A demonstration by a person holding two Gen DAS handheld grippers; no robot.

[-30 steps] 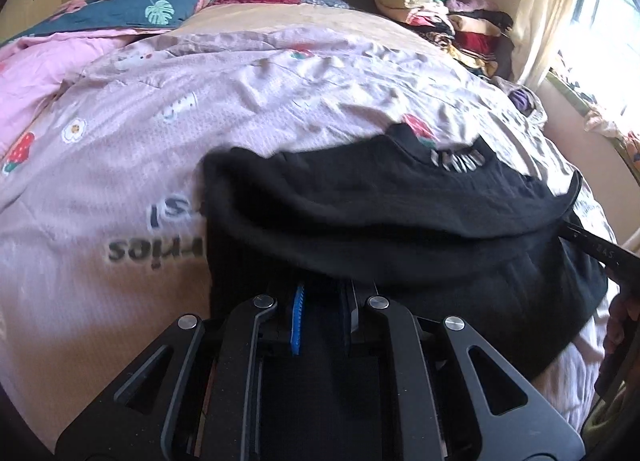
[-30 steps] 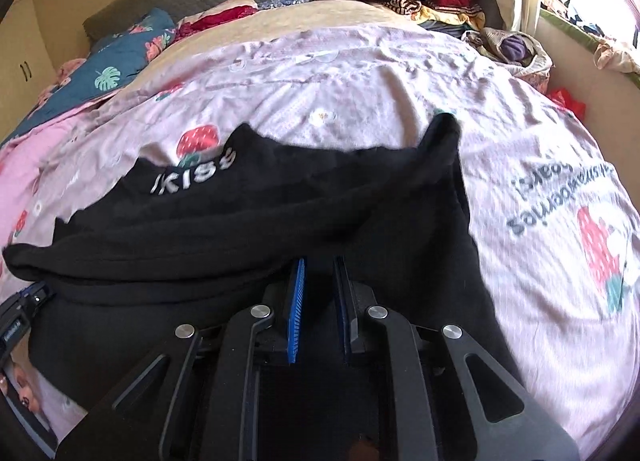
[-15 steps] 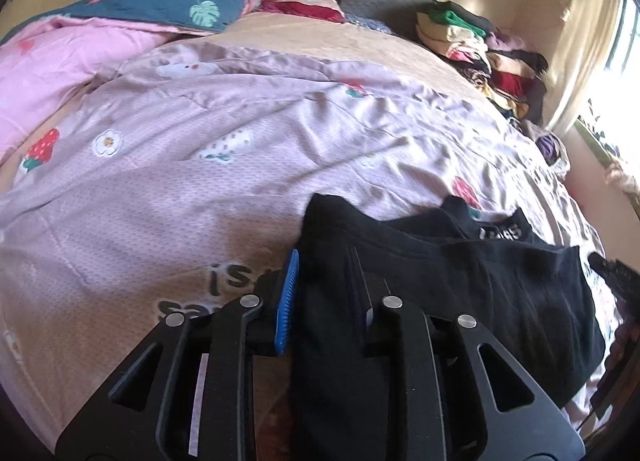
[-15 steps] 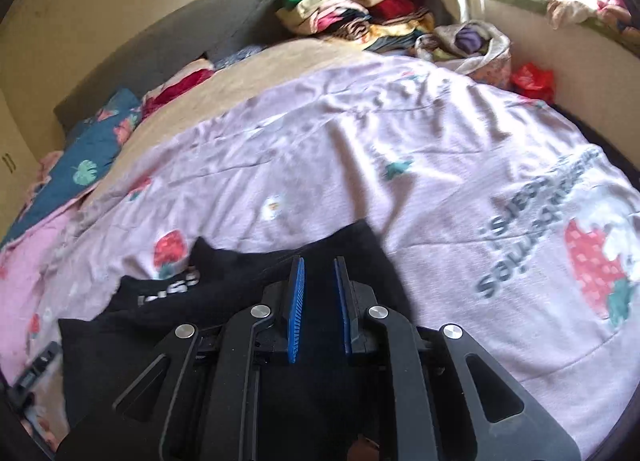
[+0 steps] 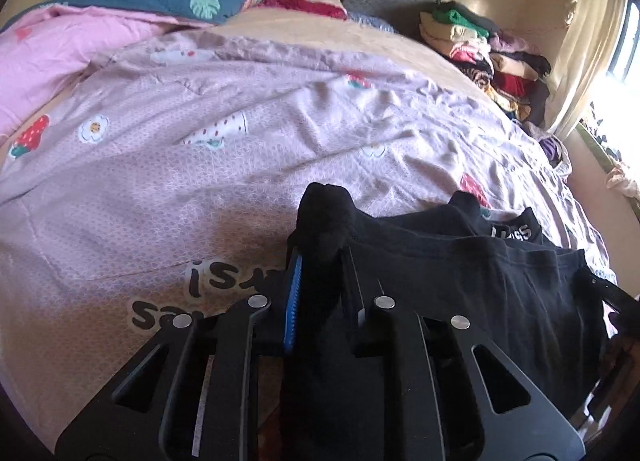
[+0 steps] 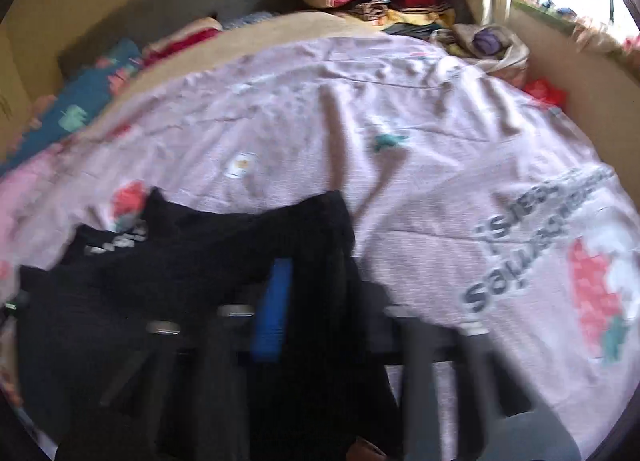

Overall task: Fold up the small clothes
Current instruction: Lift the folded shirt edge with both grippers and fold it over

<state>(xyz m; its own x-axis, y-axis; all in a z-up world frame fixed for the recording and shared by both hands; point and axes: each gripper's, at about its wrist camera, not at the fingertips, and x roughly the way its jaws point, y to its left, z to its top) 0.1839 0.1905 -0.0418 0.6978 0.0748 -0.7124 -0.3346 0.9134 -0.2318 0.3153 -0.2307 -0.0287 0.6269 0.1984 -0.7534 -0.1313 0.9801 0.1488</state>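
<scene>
Left gripper [image 5: 320, 257]: jaws narrow, pinching a bunched corner of the black garment [image 5: 460, 273]. Garment: on the lilac printed quilt [image 5: 240, 133], long axis running sideways between the two tools, lettered band at its far edge. Right gripper [image 6: 308, 273]: blurred; appears clamped on the opposite corner. Containers: none; stacked folded clothes [image 5: 480, 41] far right by the curtain.

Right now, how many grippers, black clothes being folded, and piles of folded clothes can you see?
Grippers: 2, left gripper and right gripper
Black garment being folded: 1
Pile of folded clothes: 1
Total: 4
</scene>
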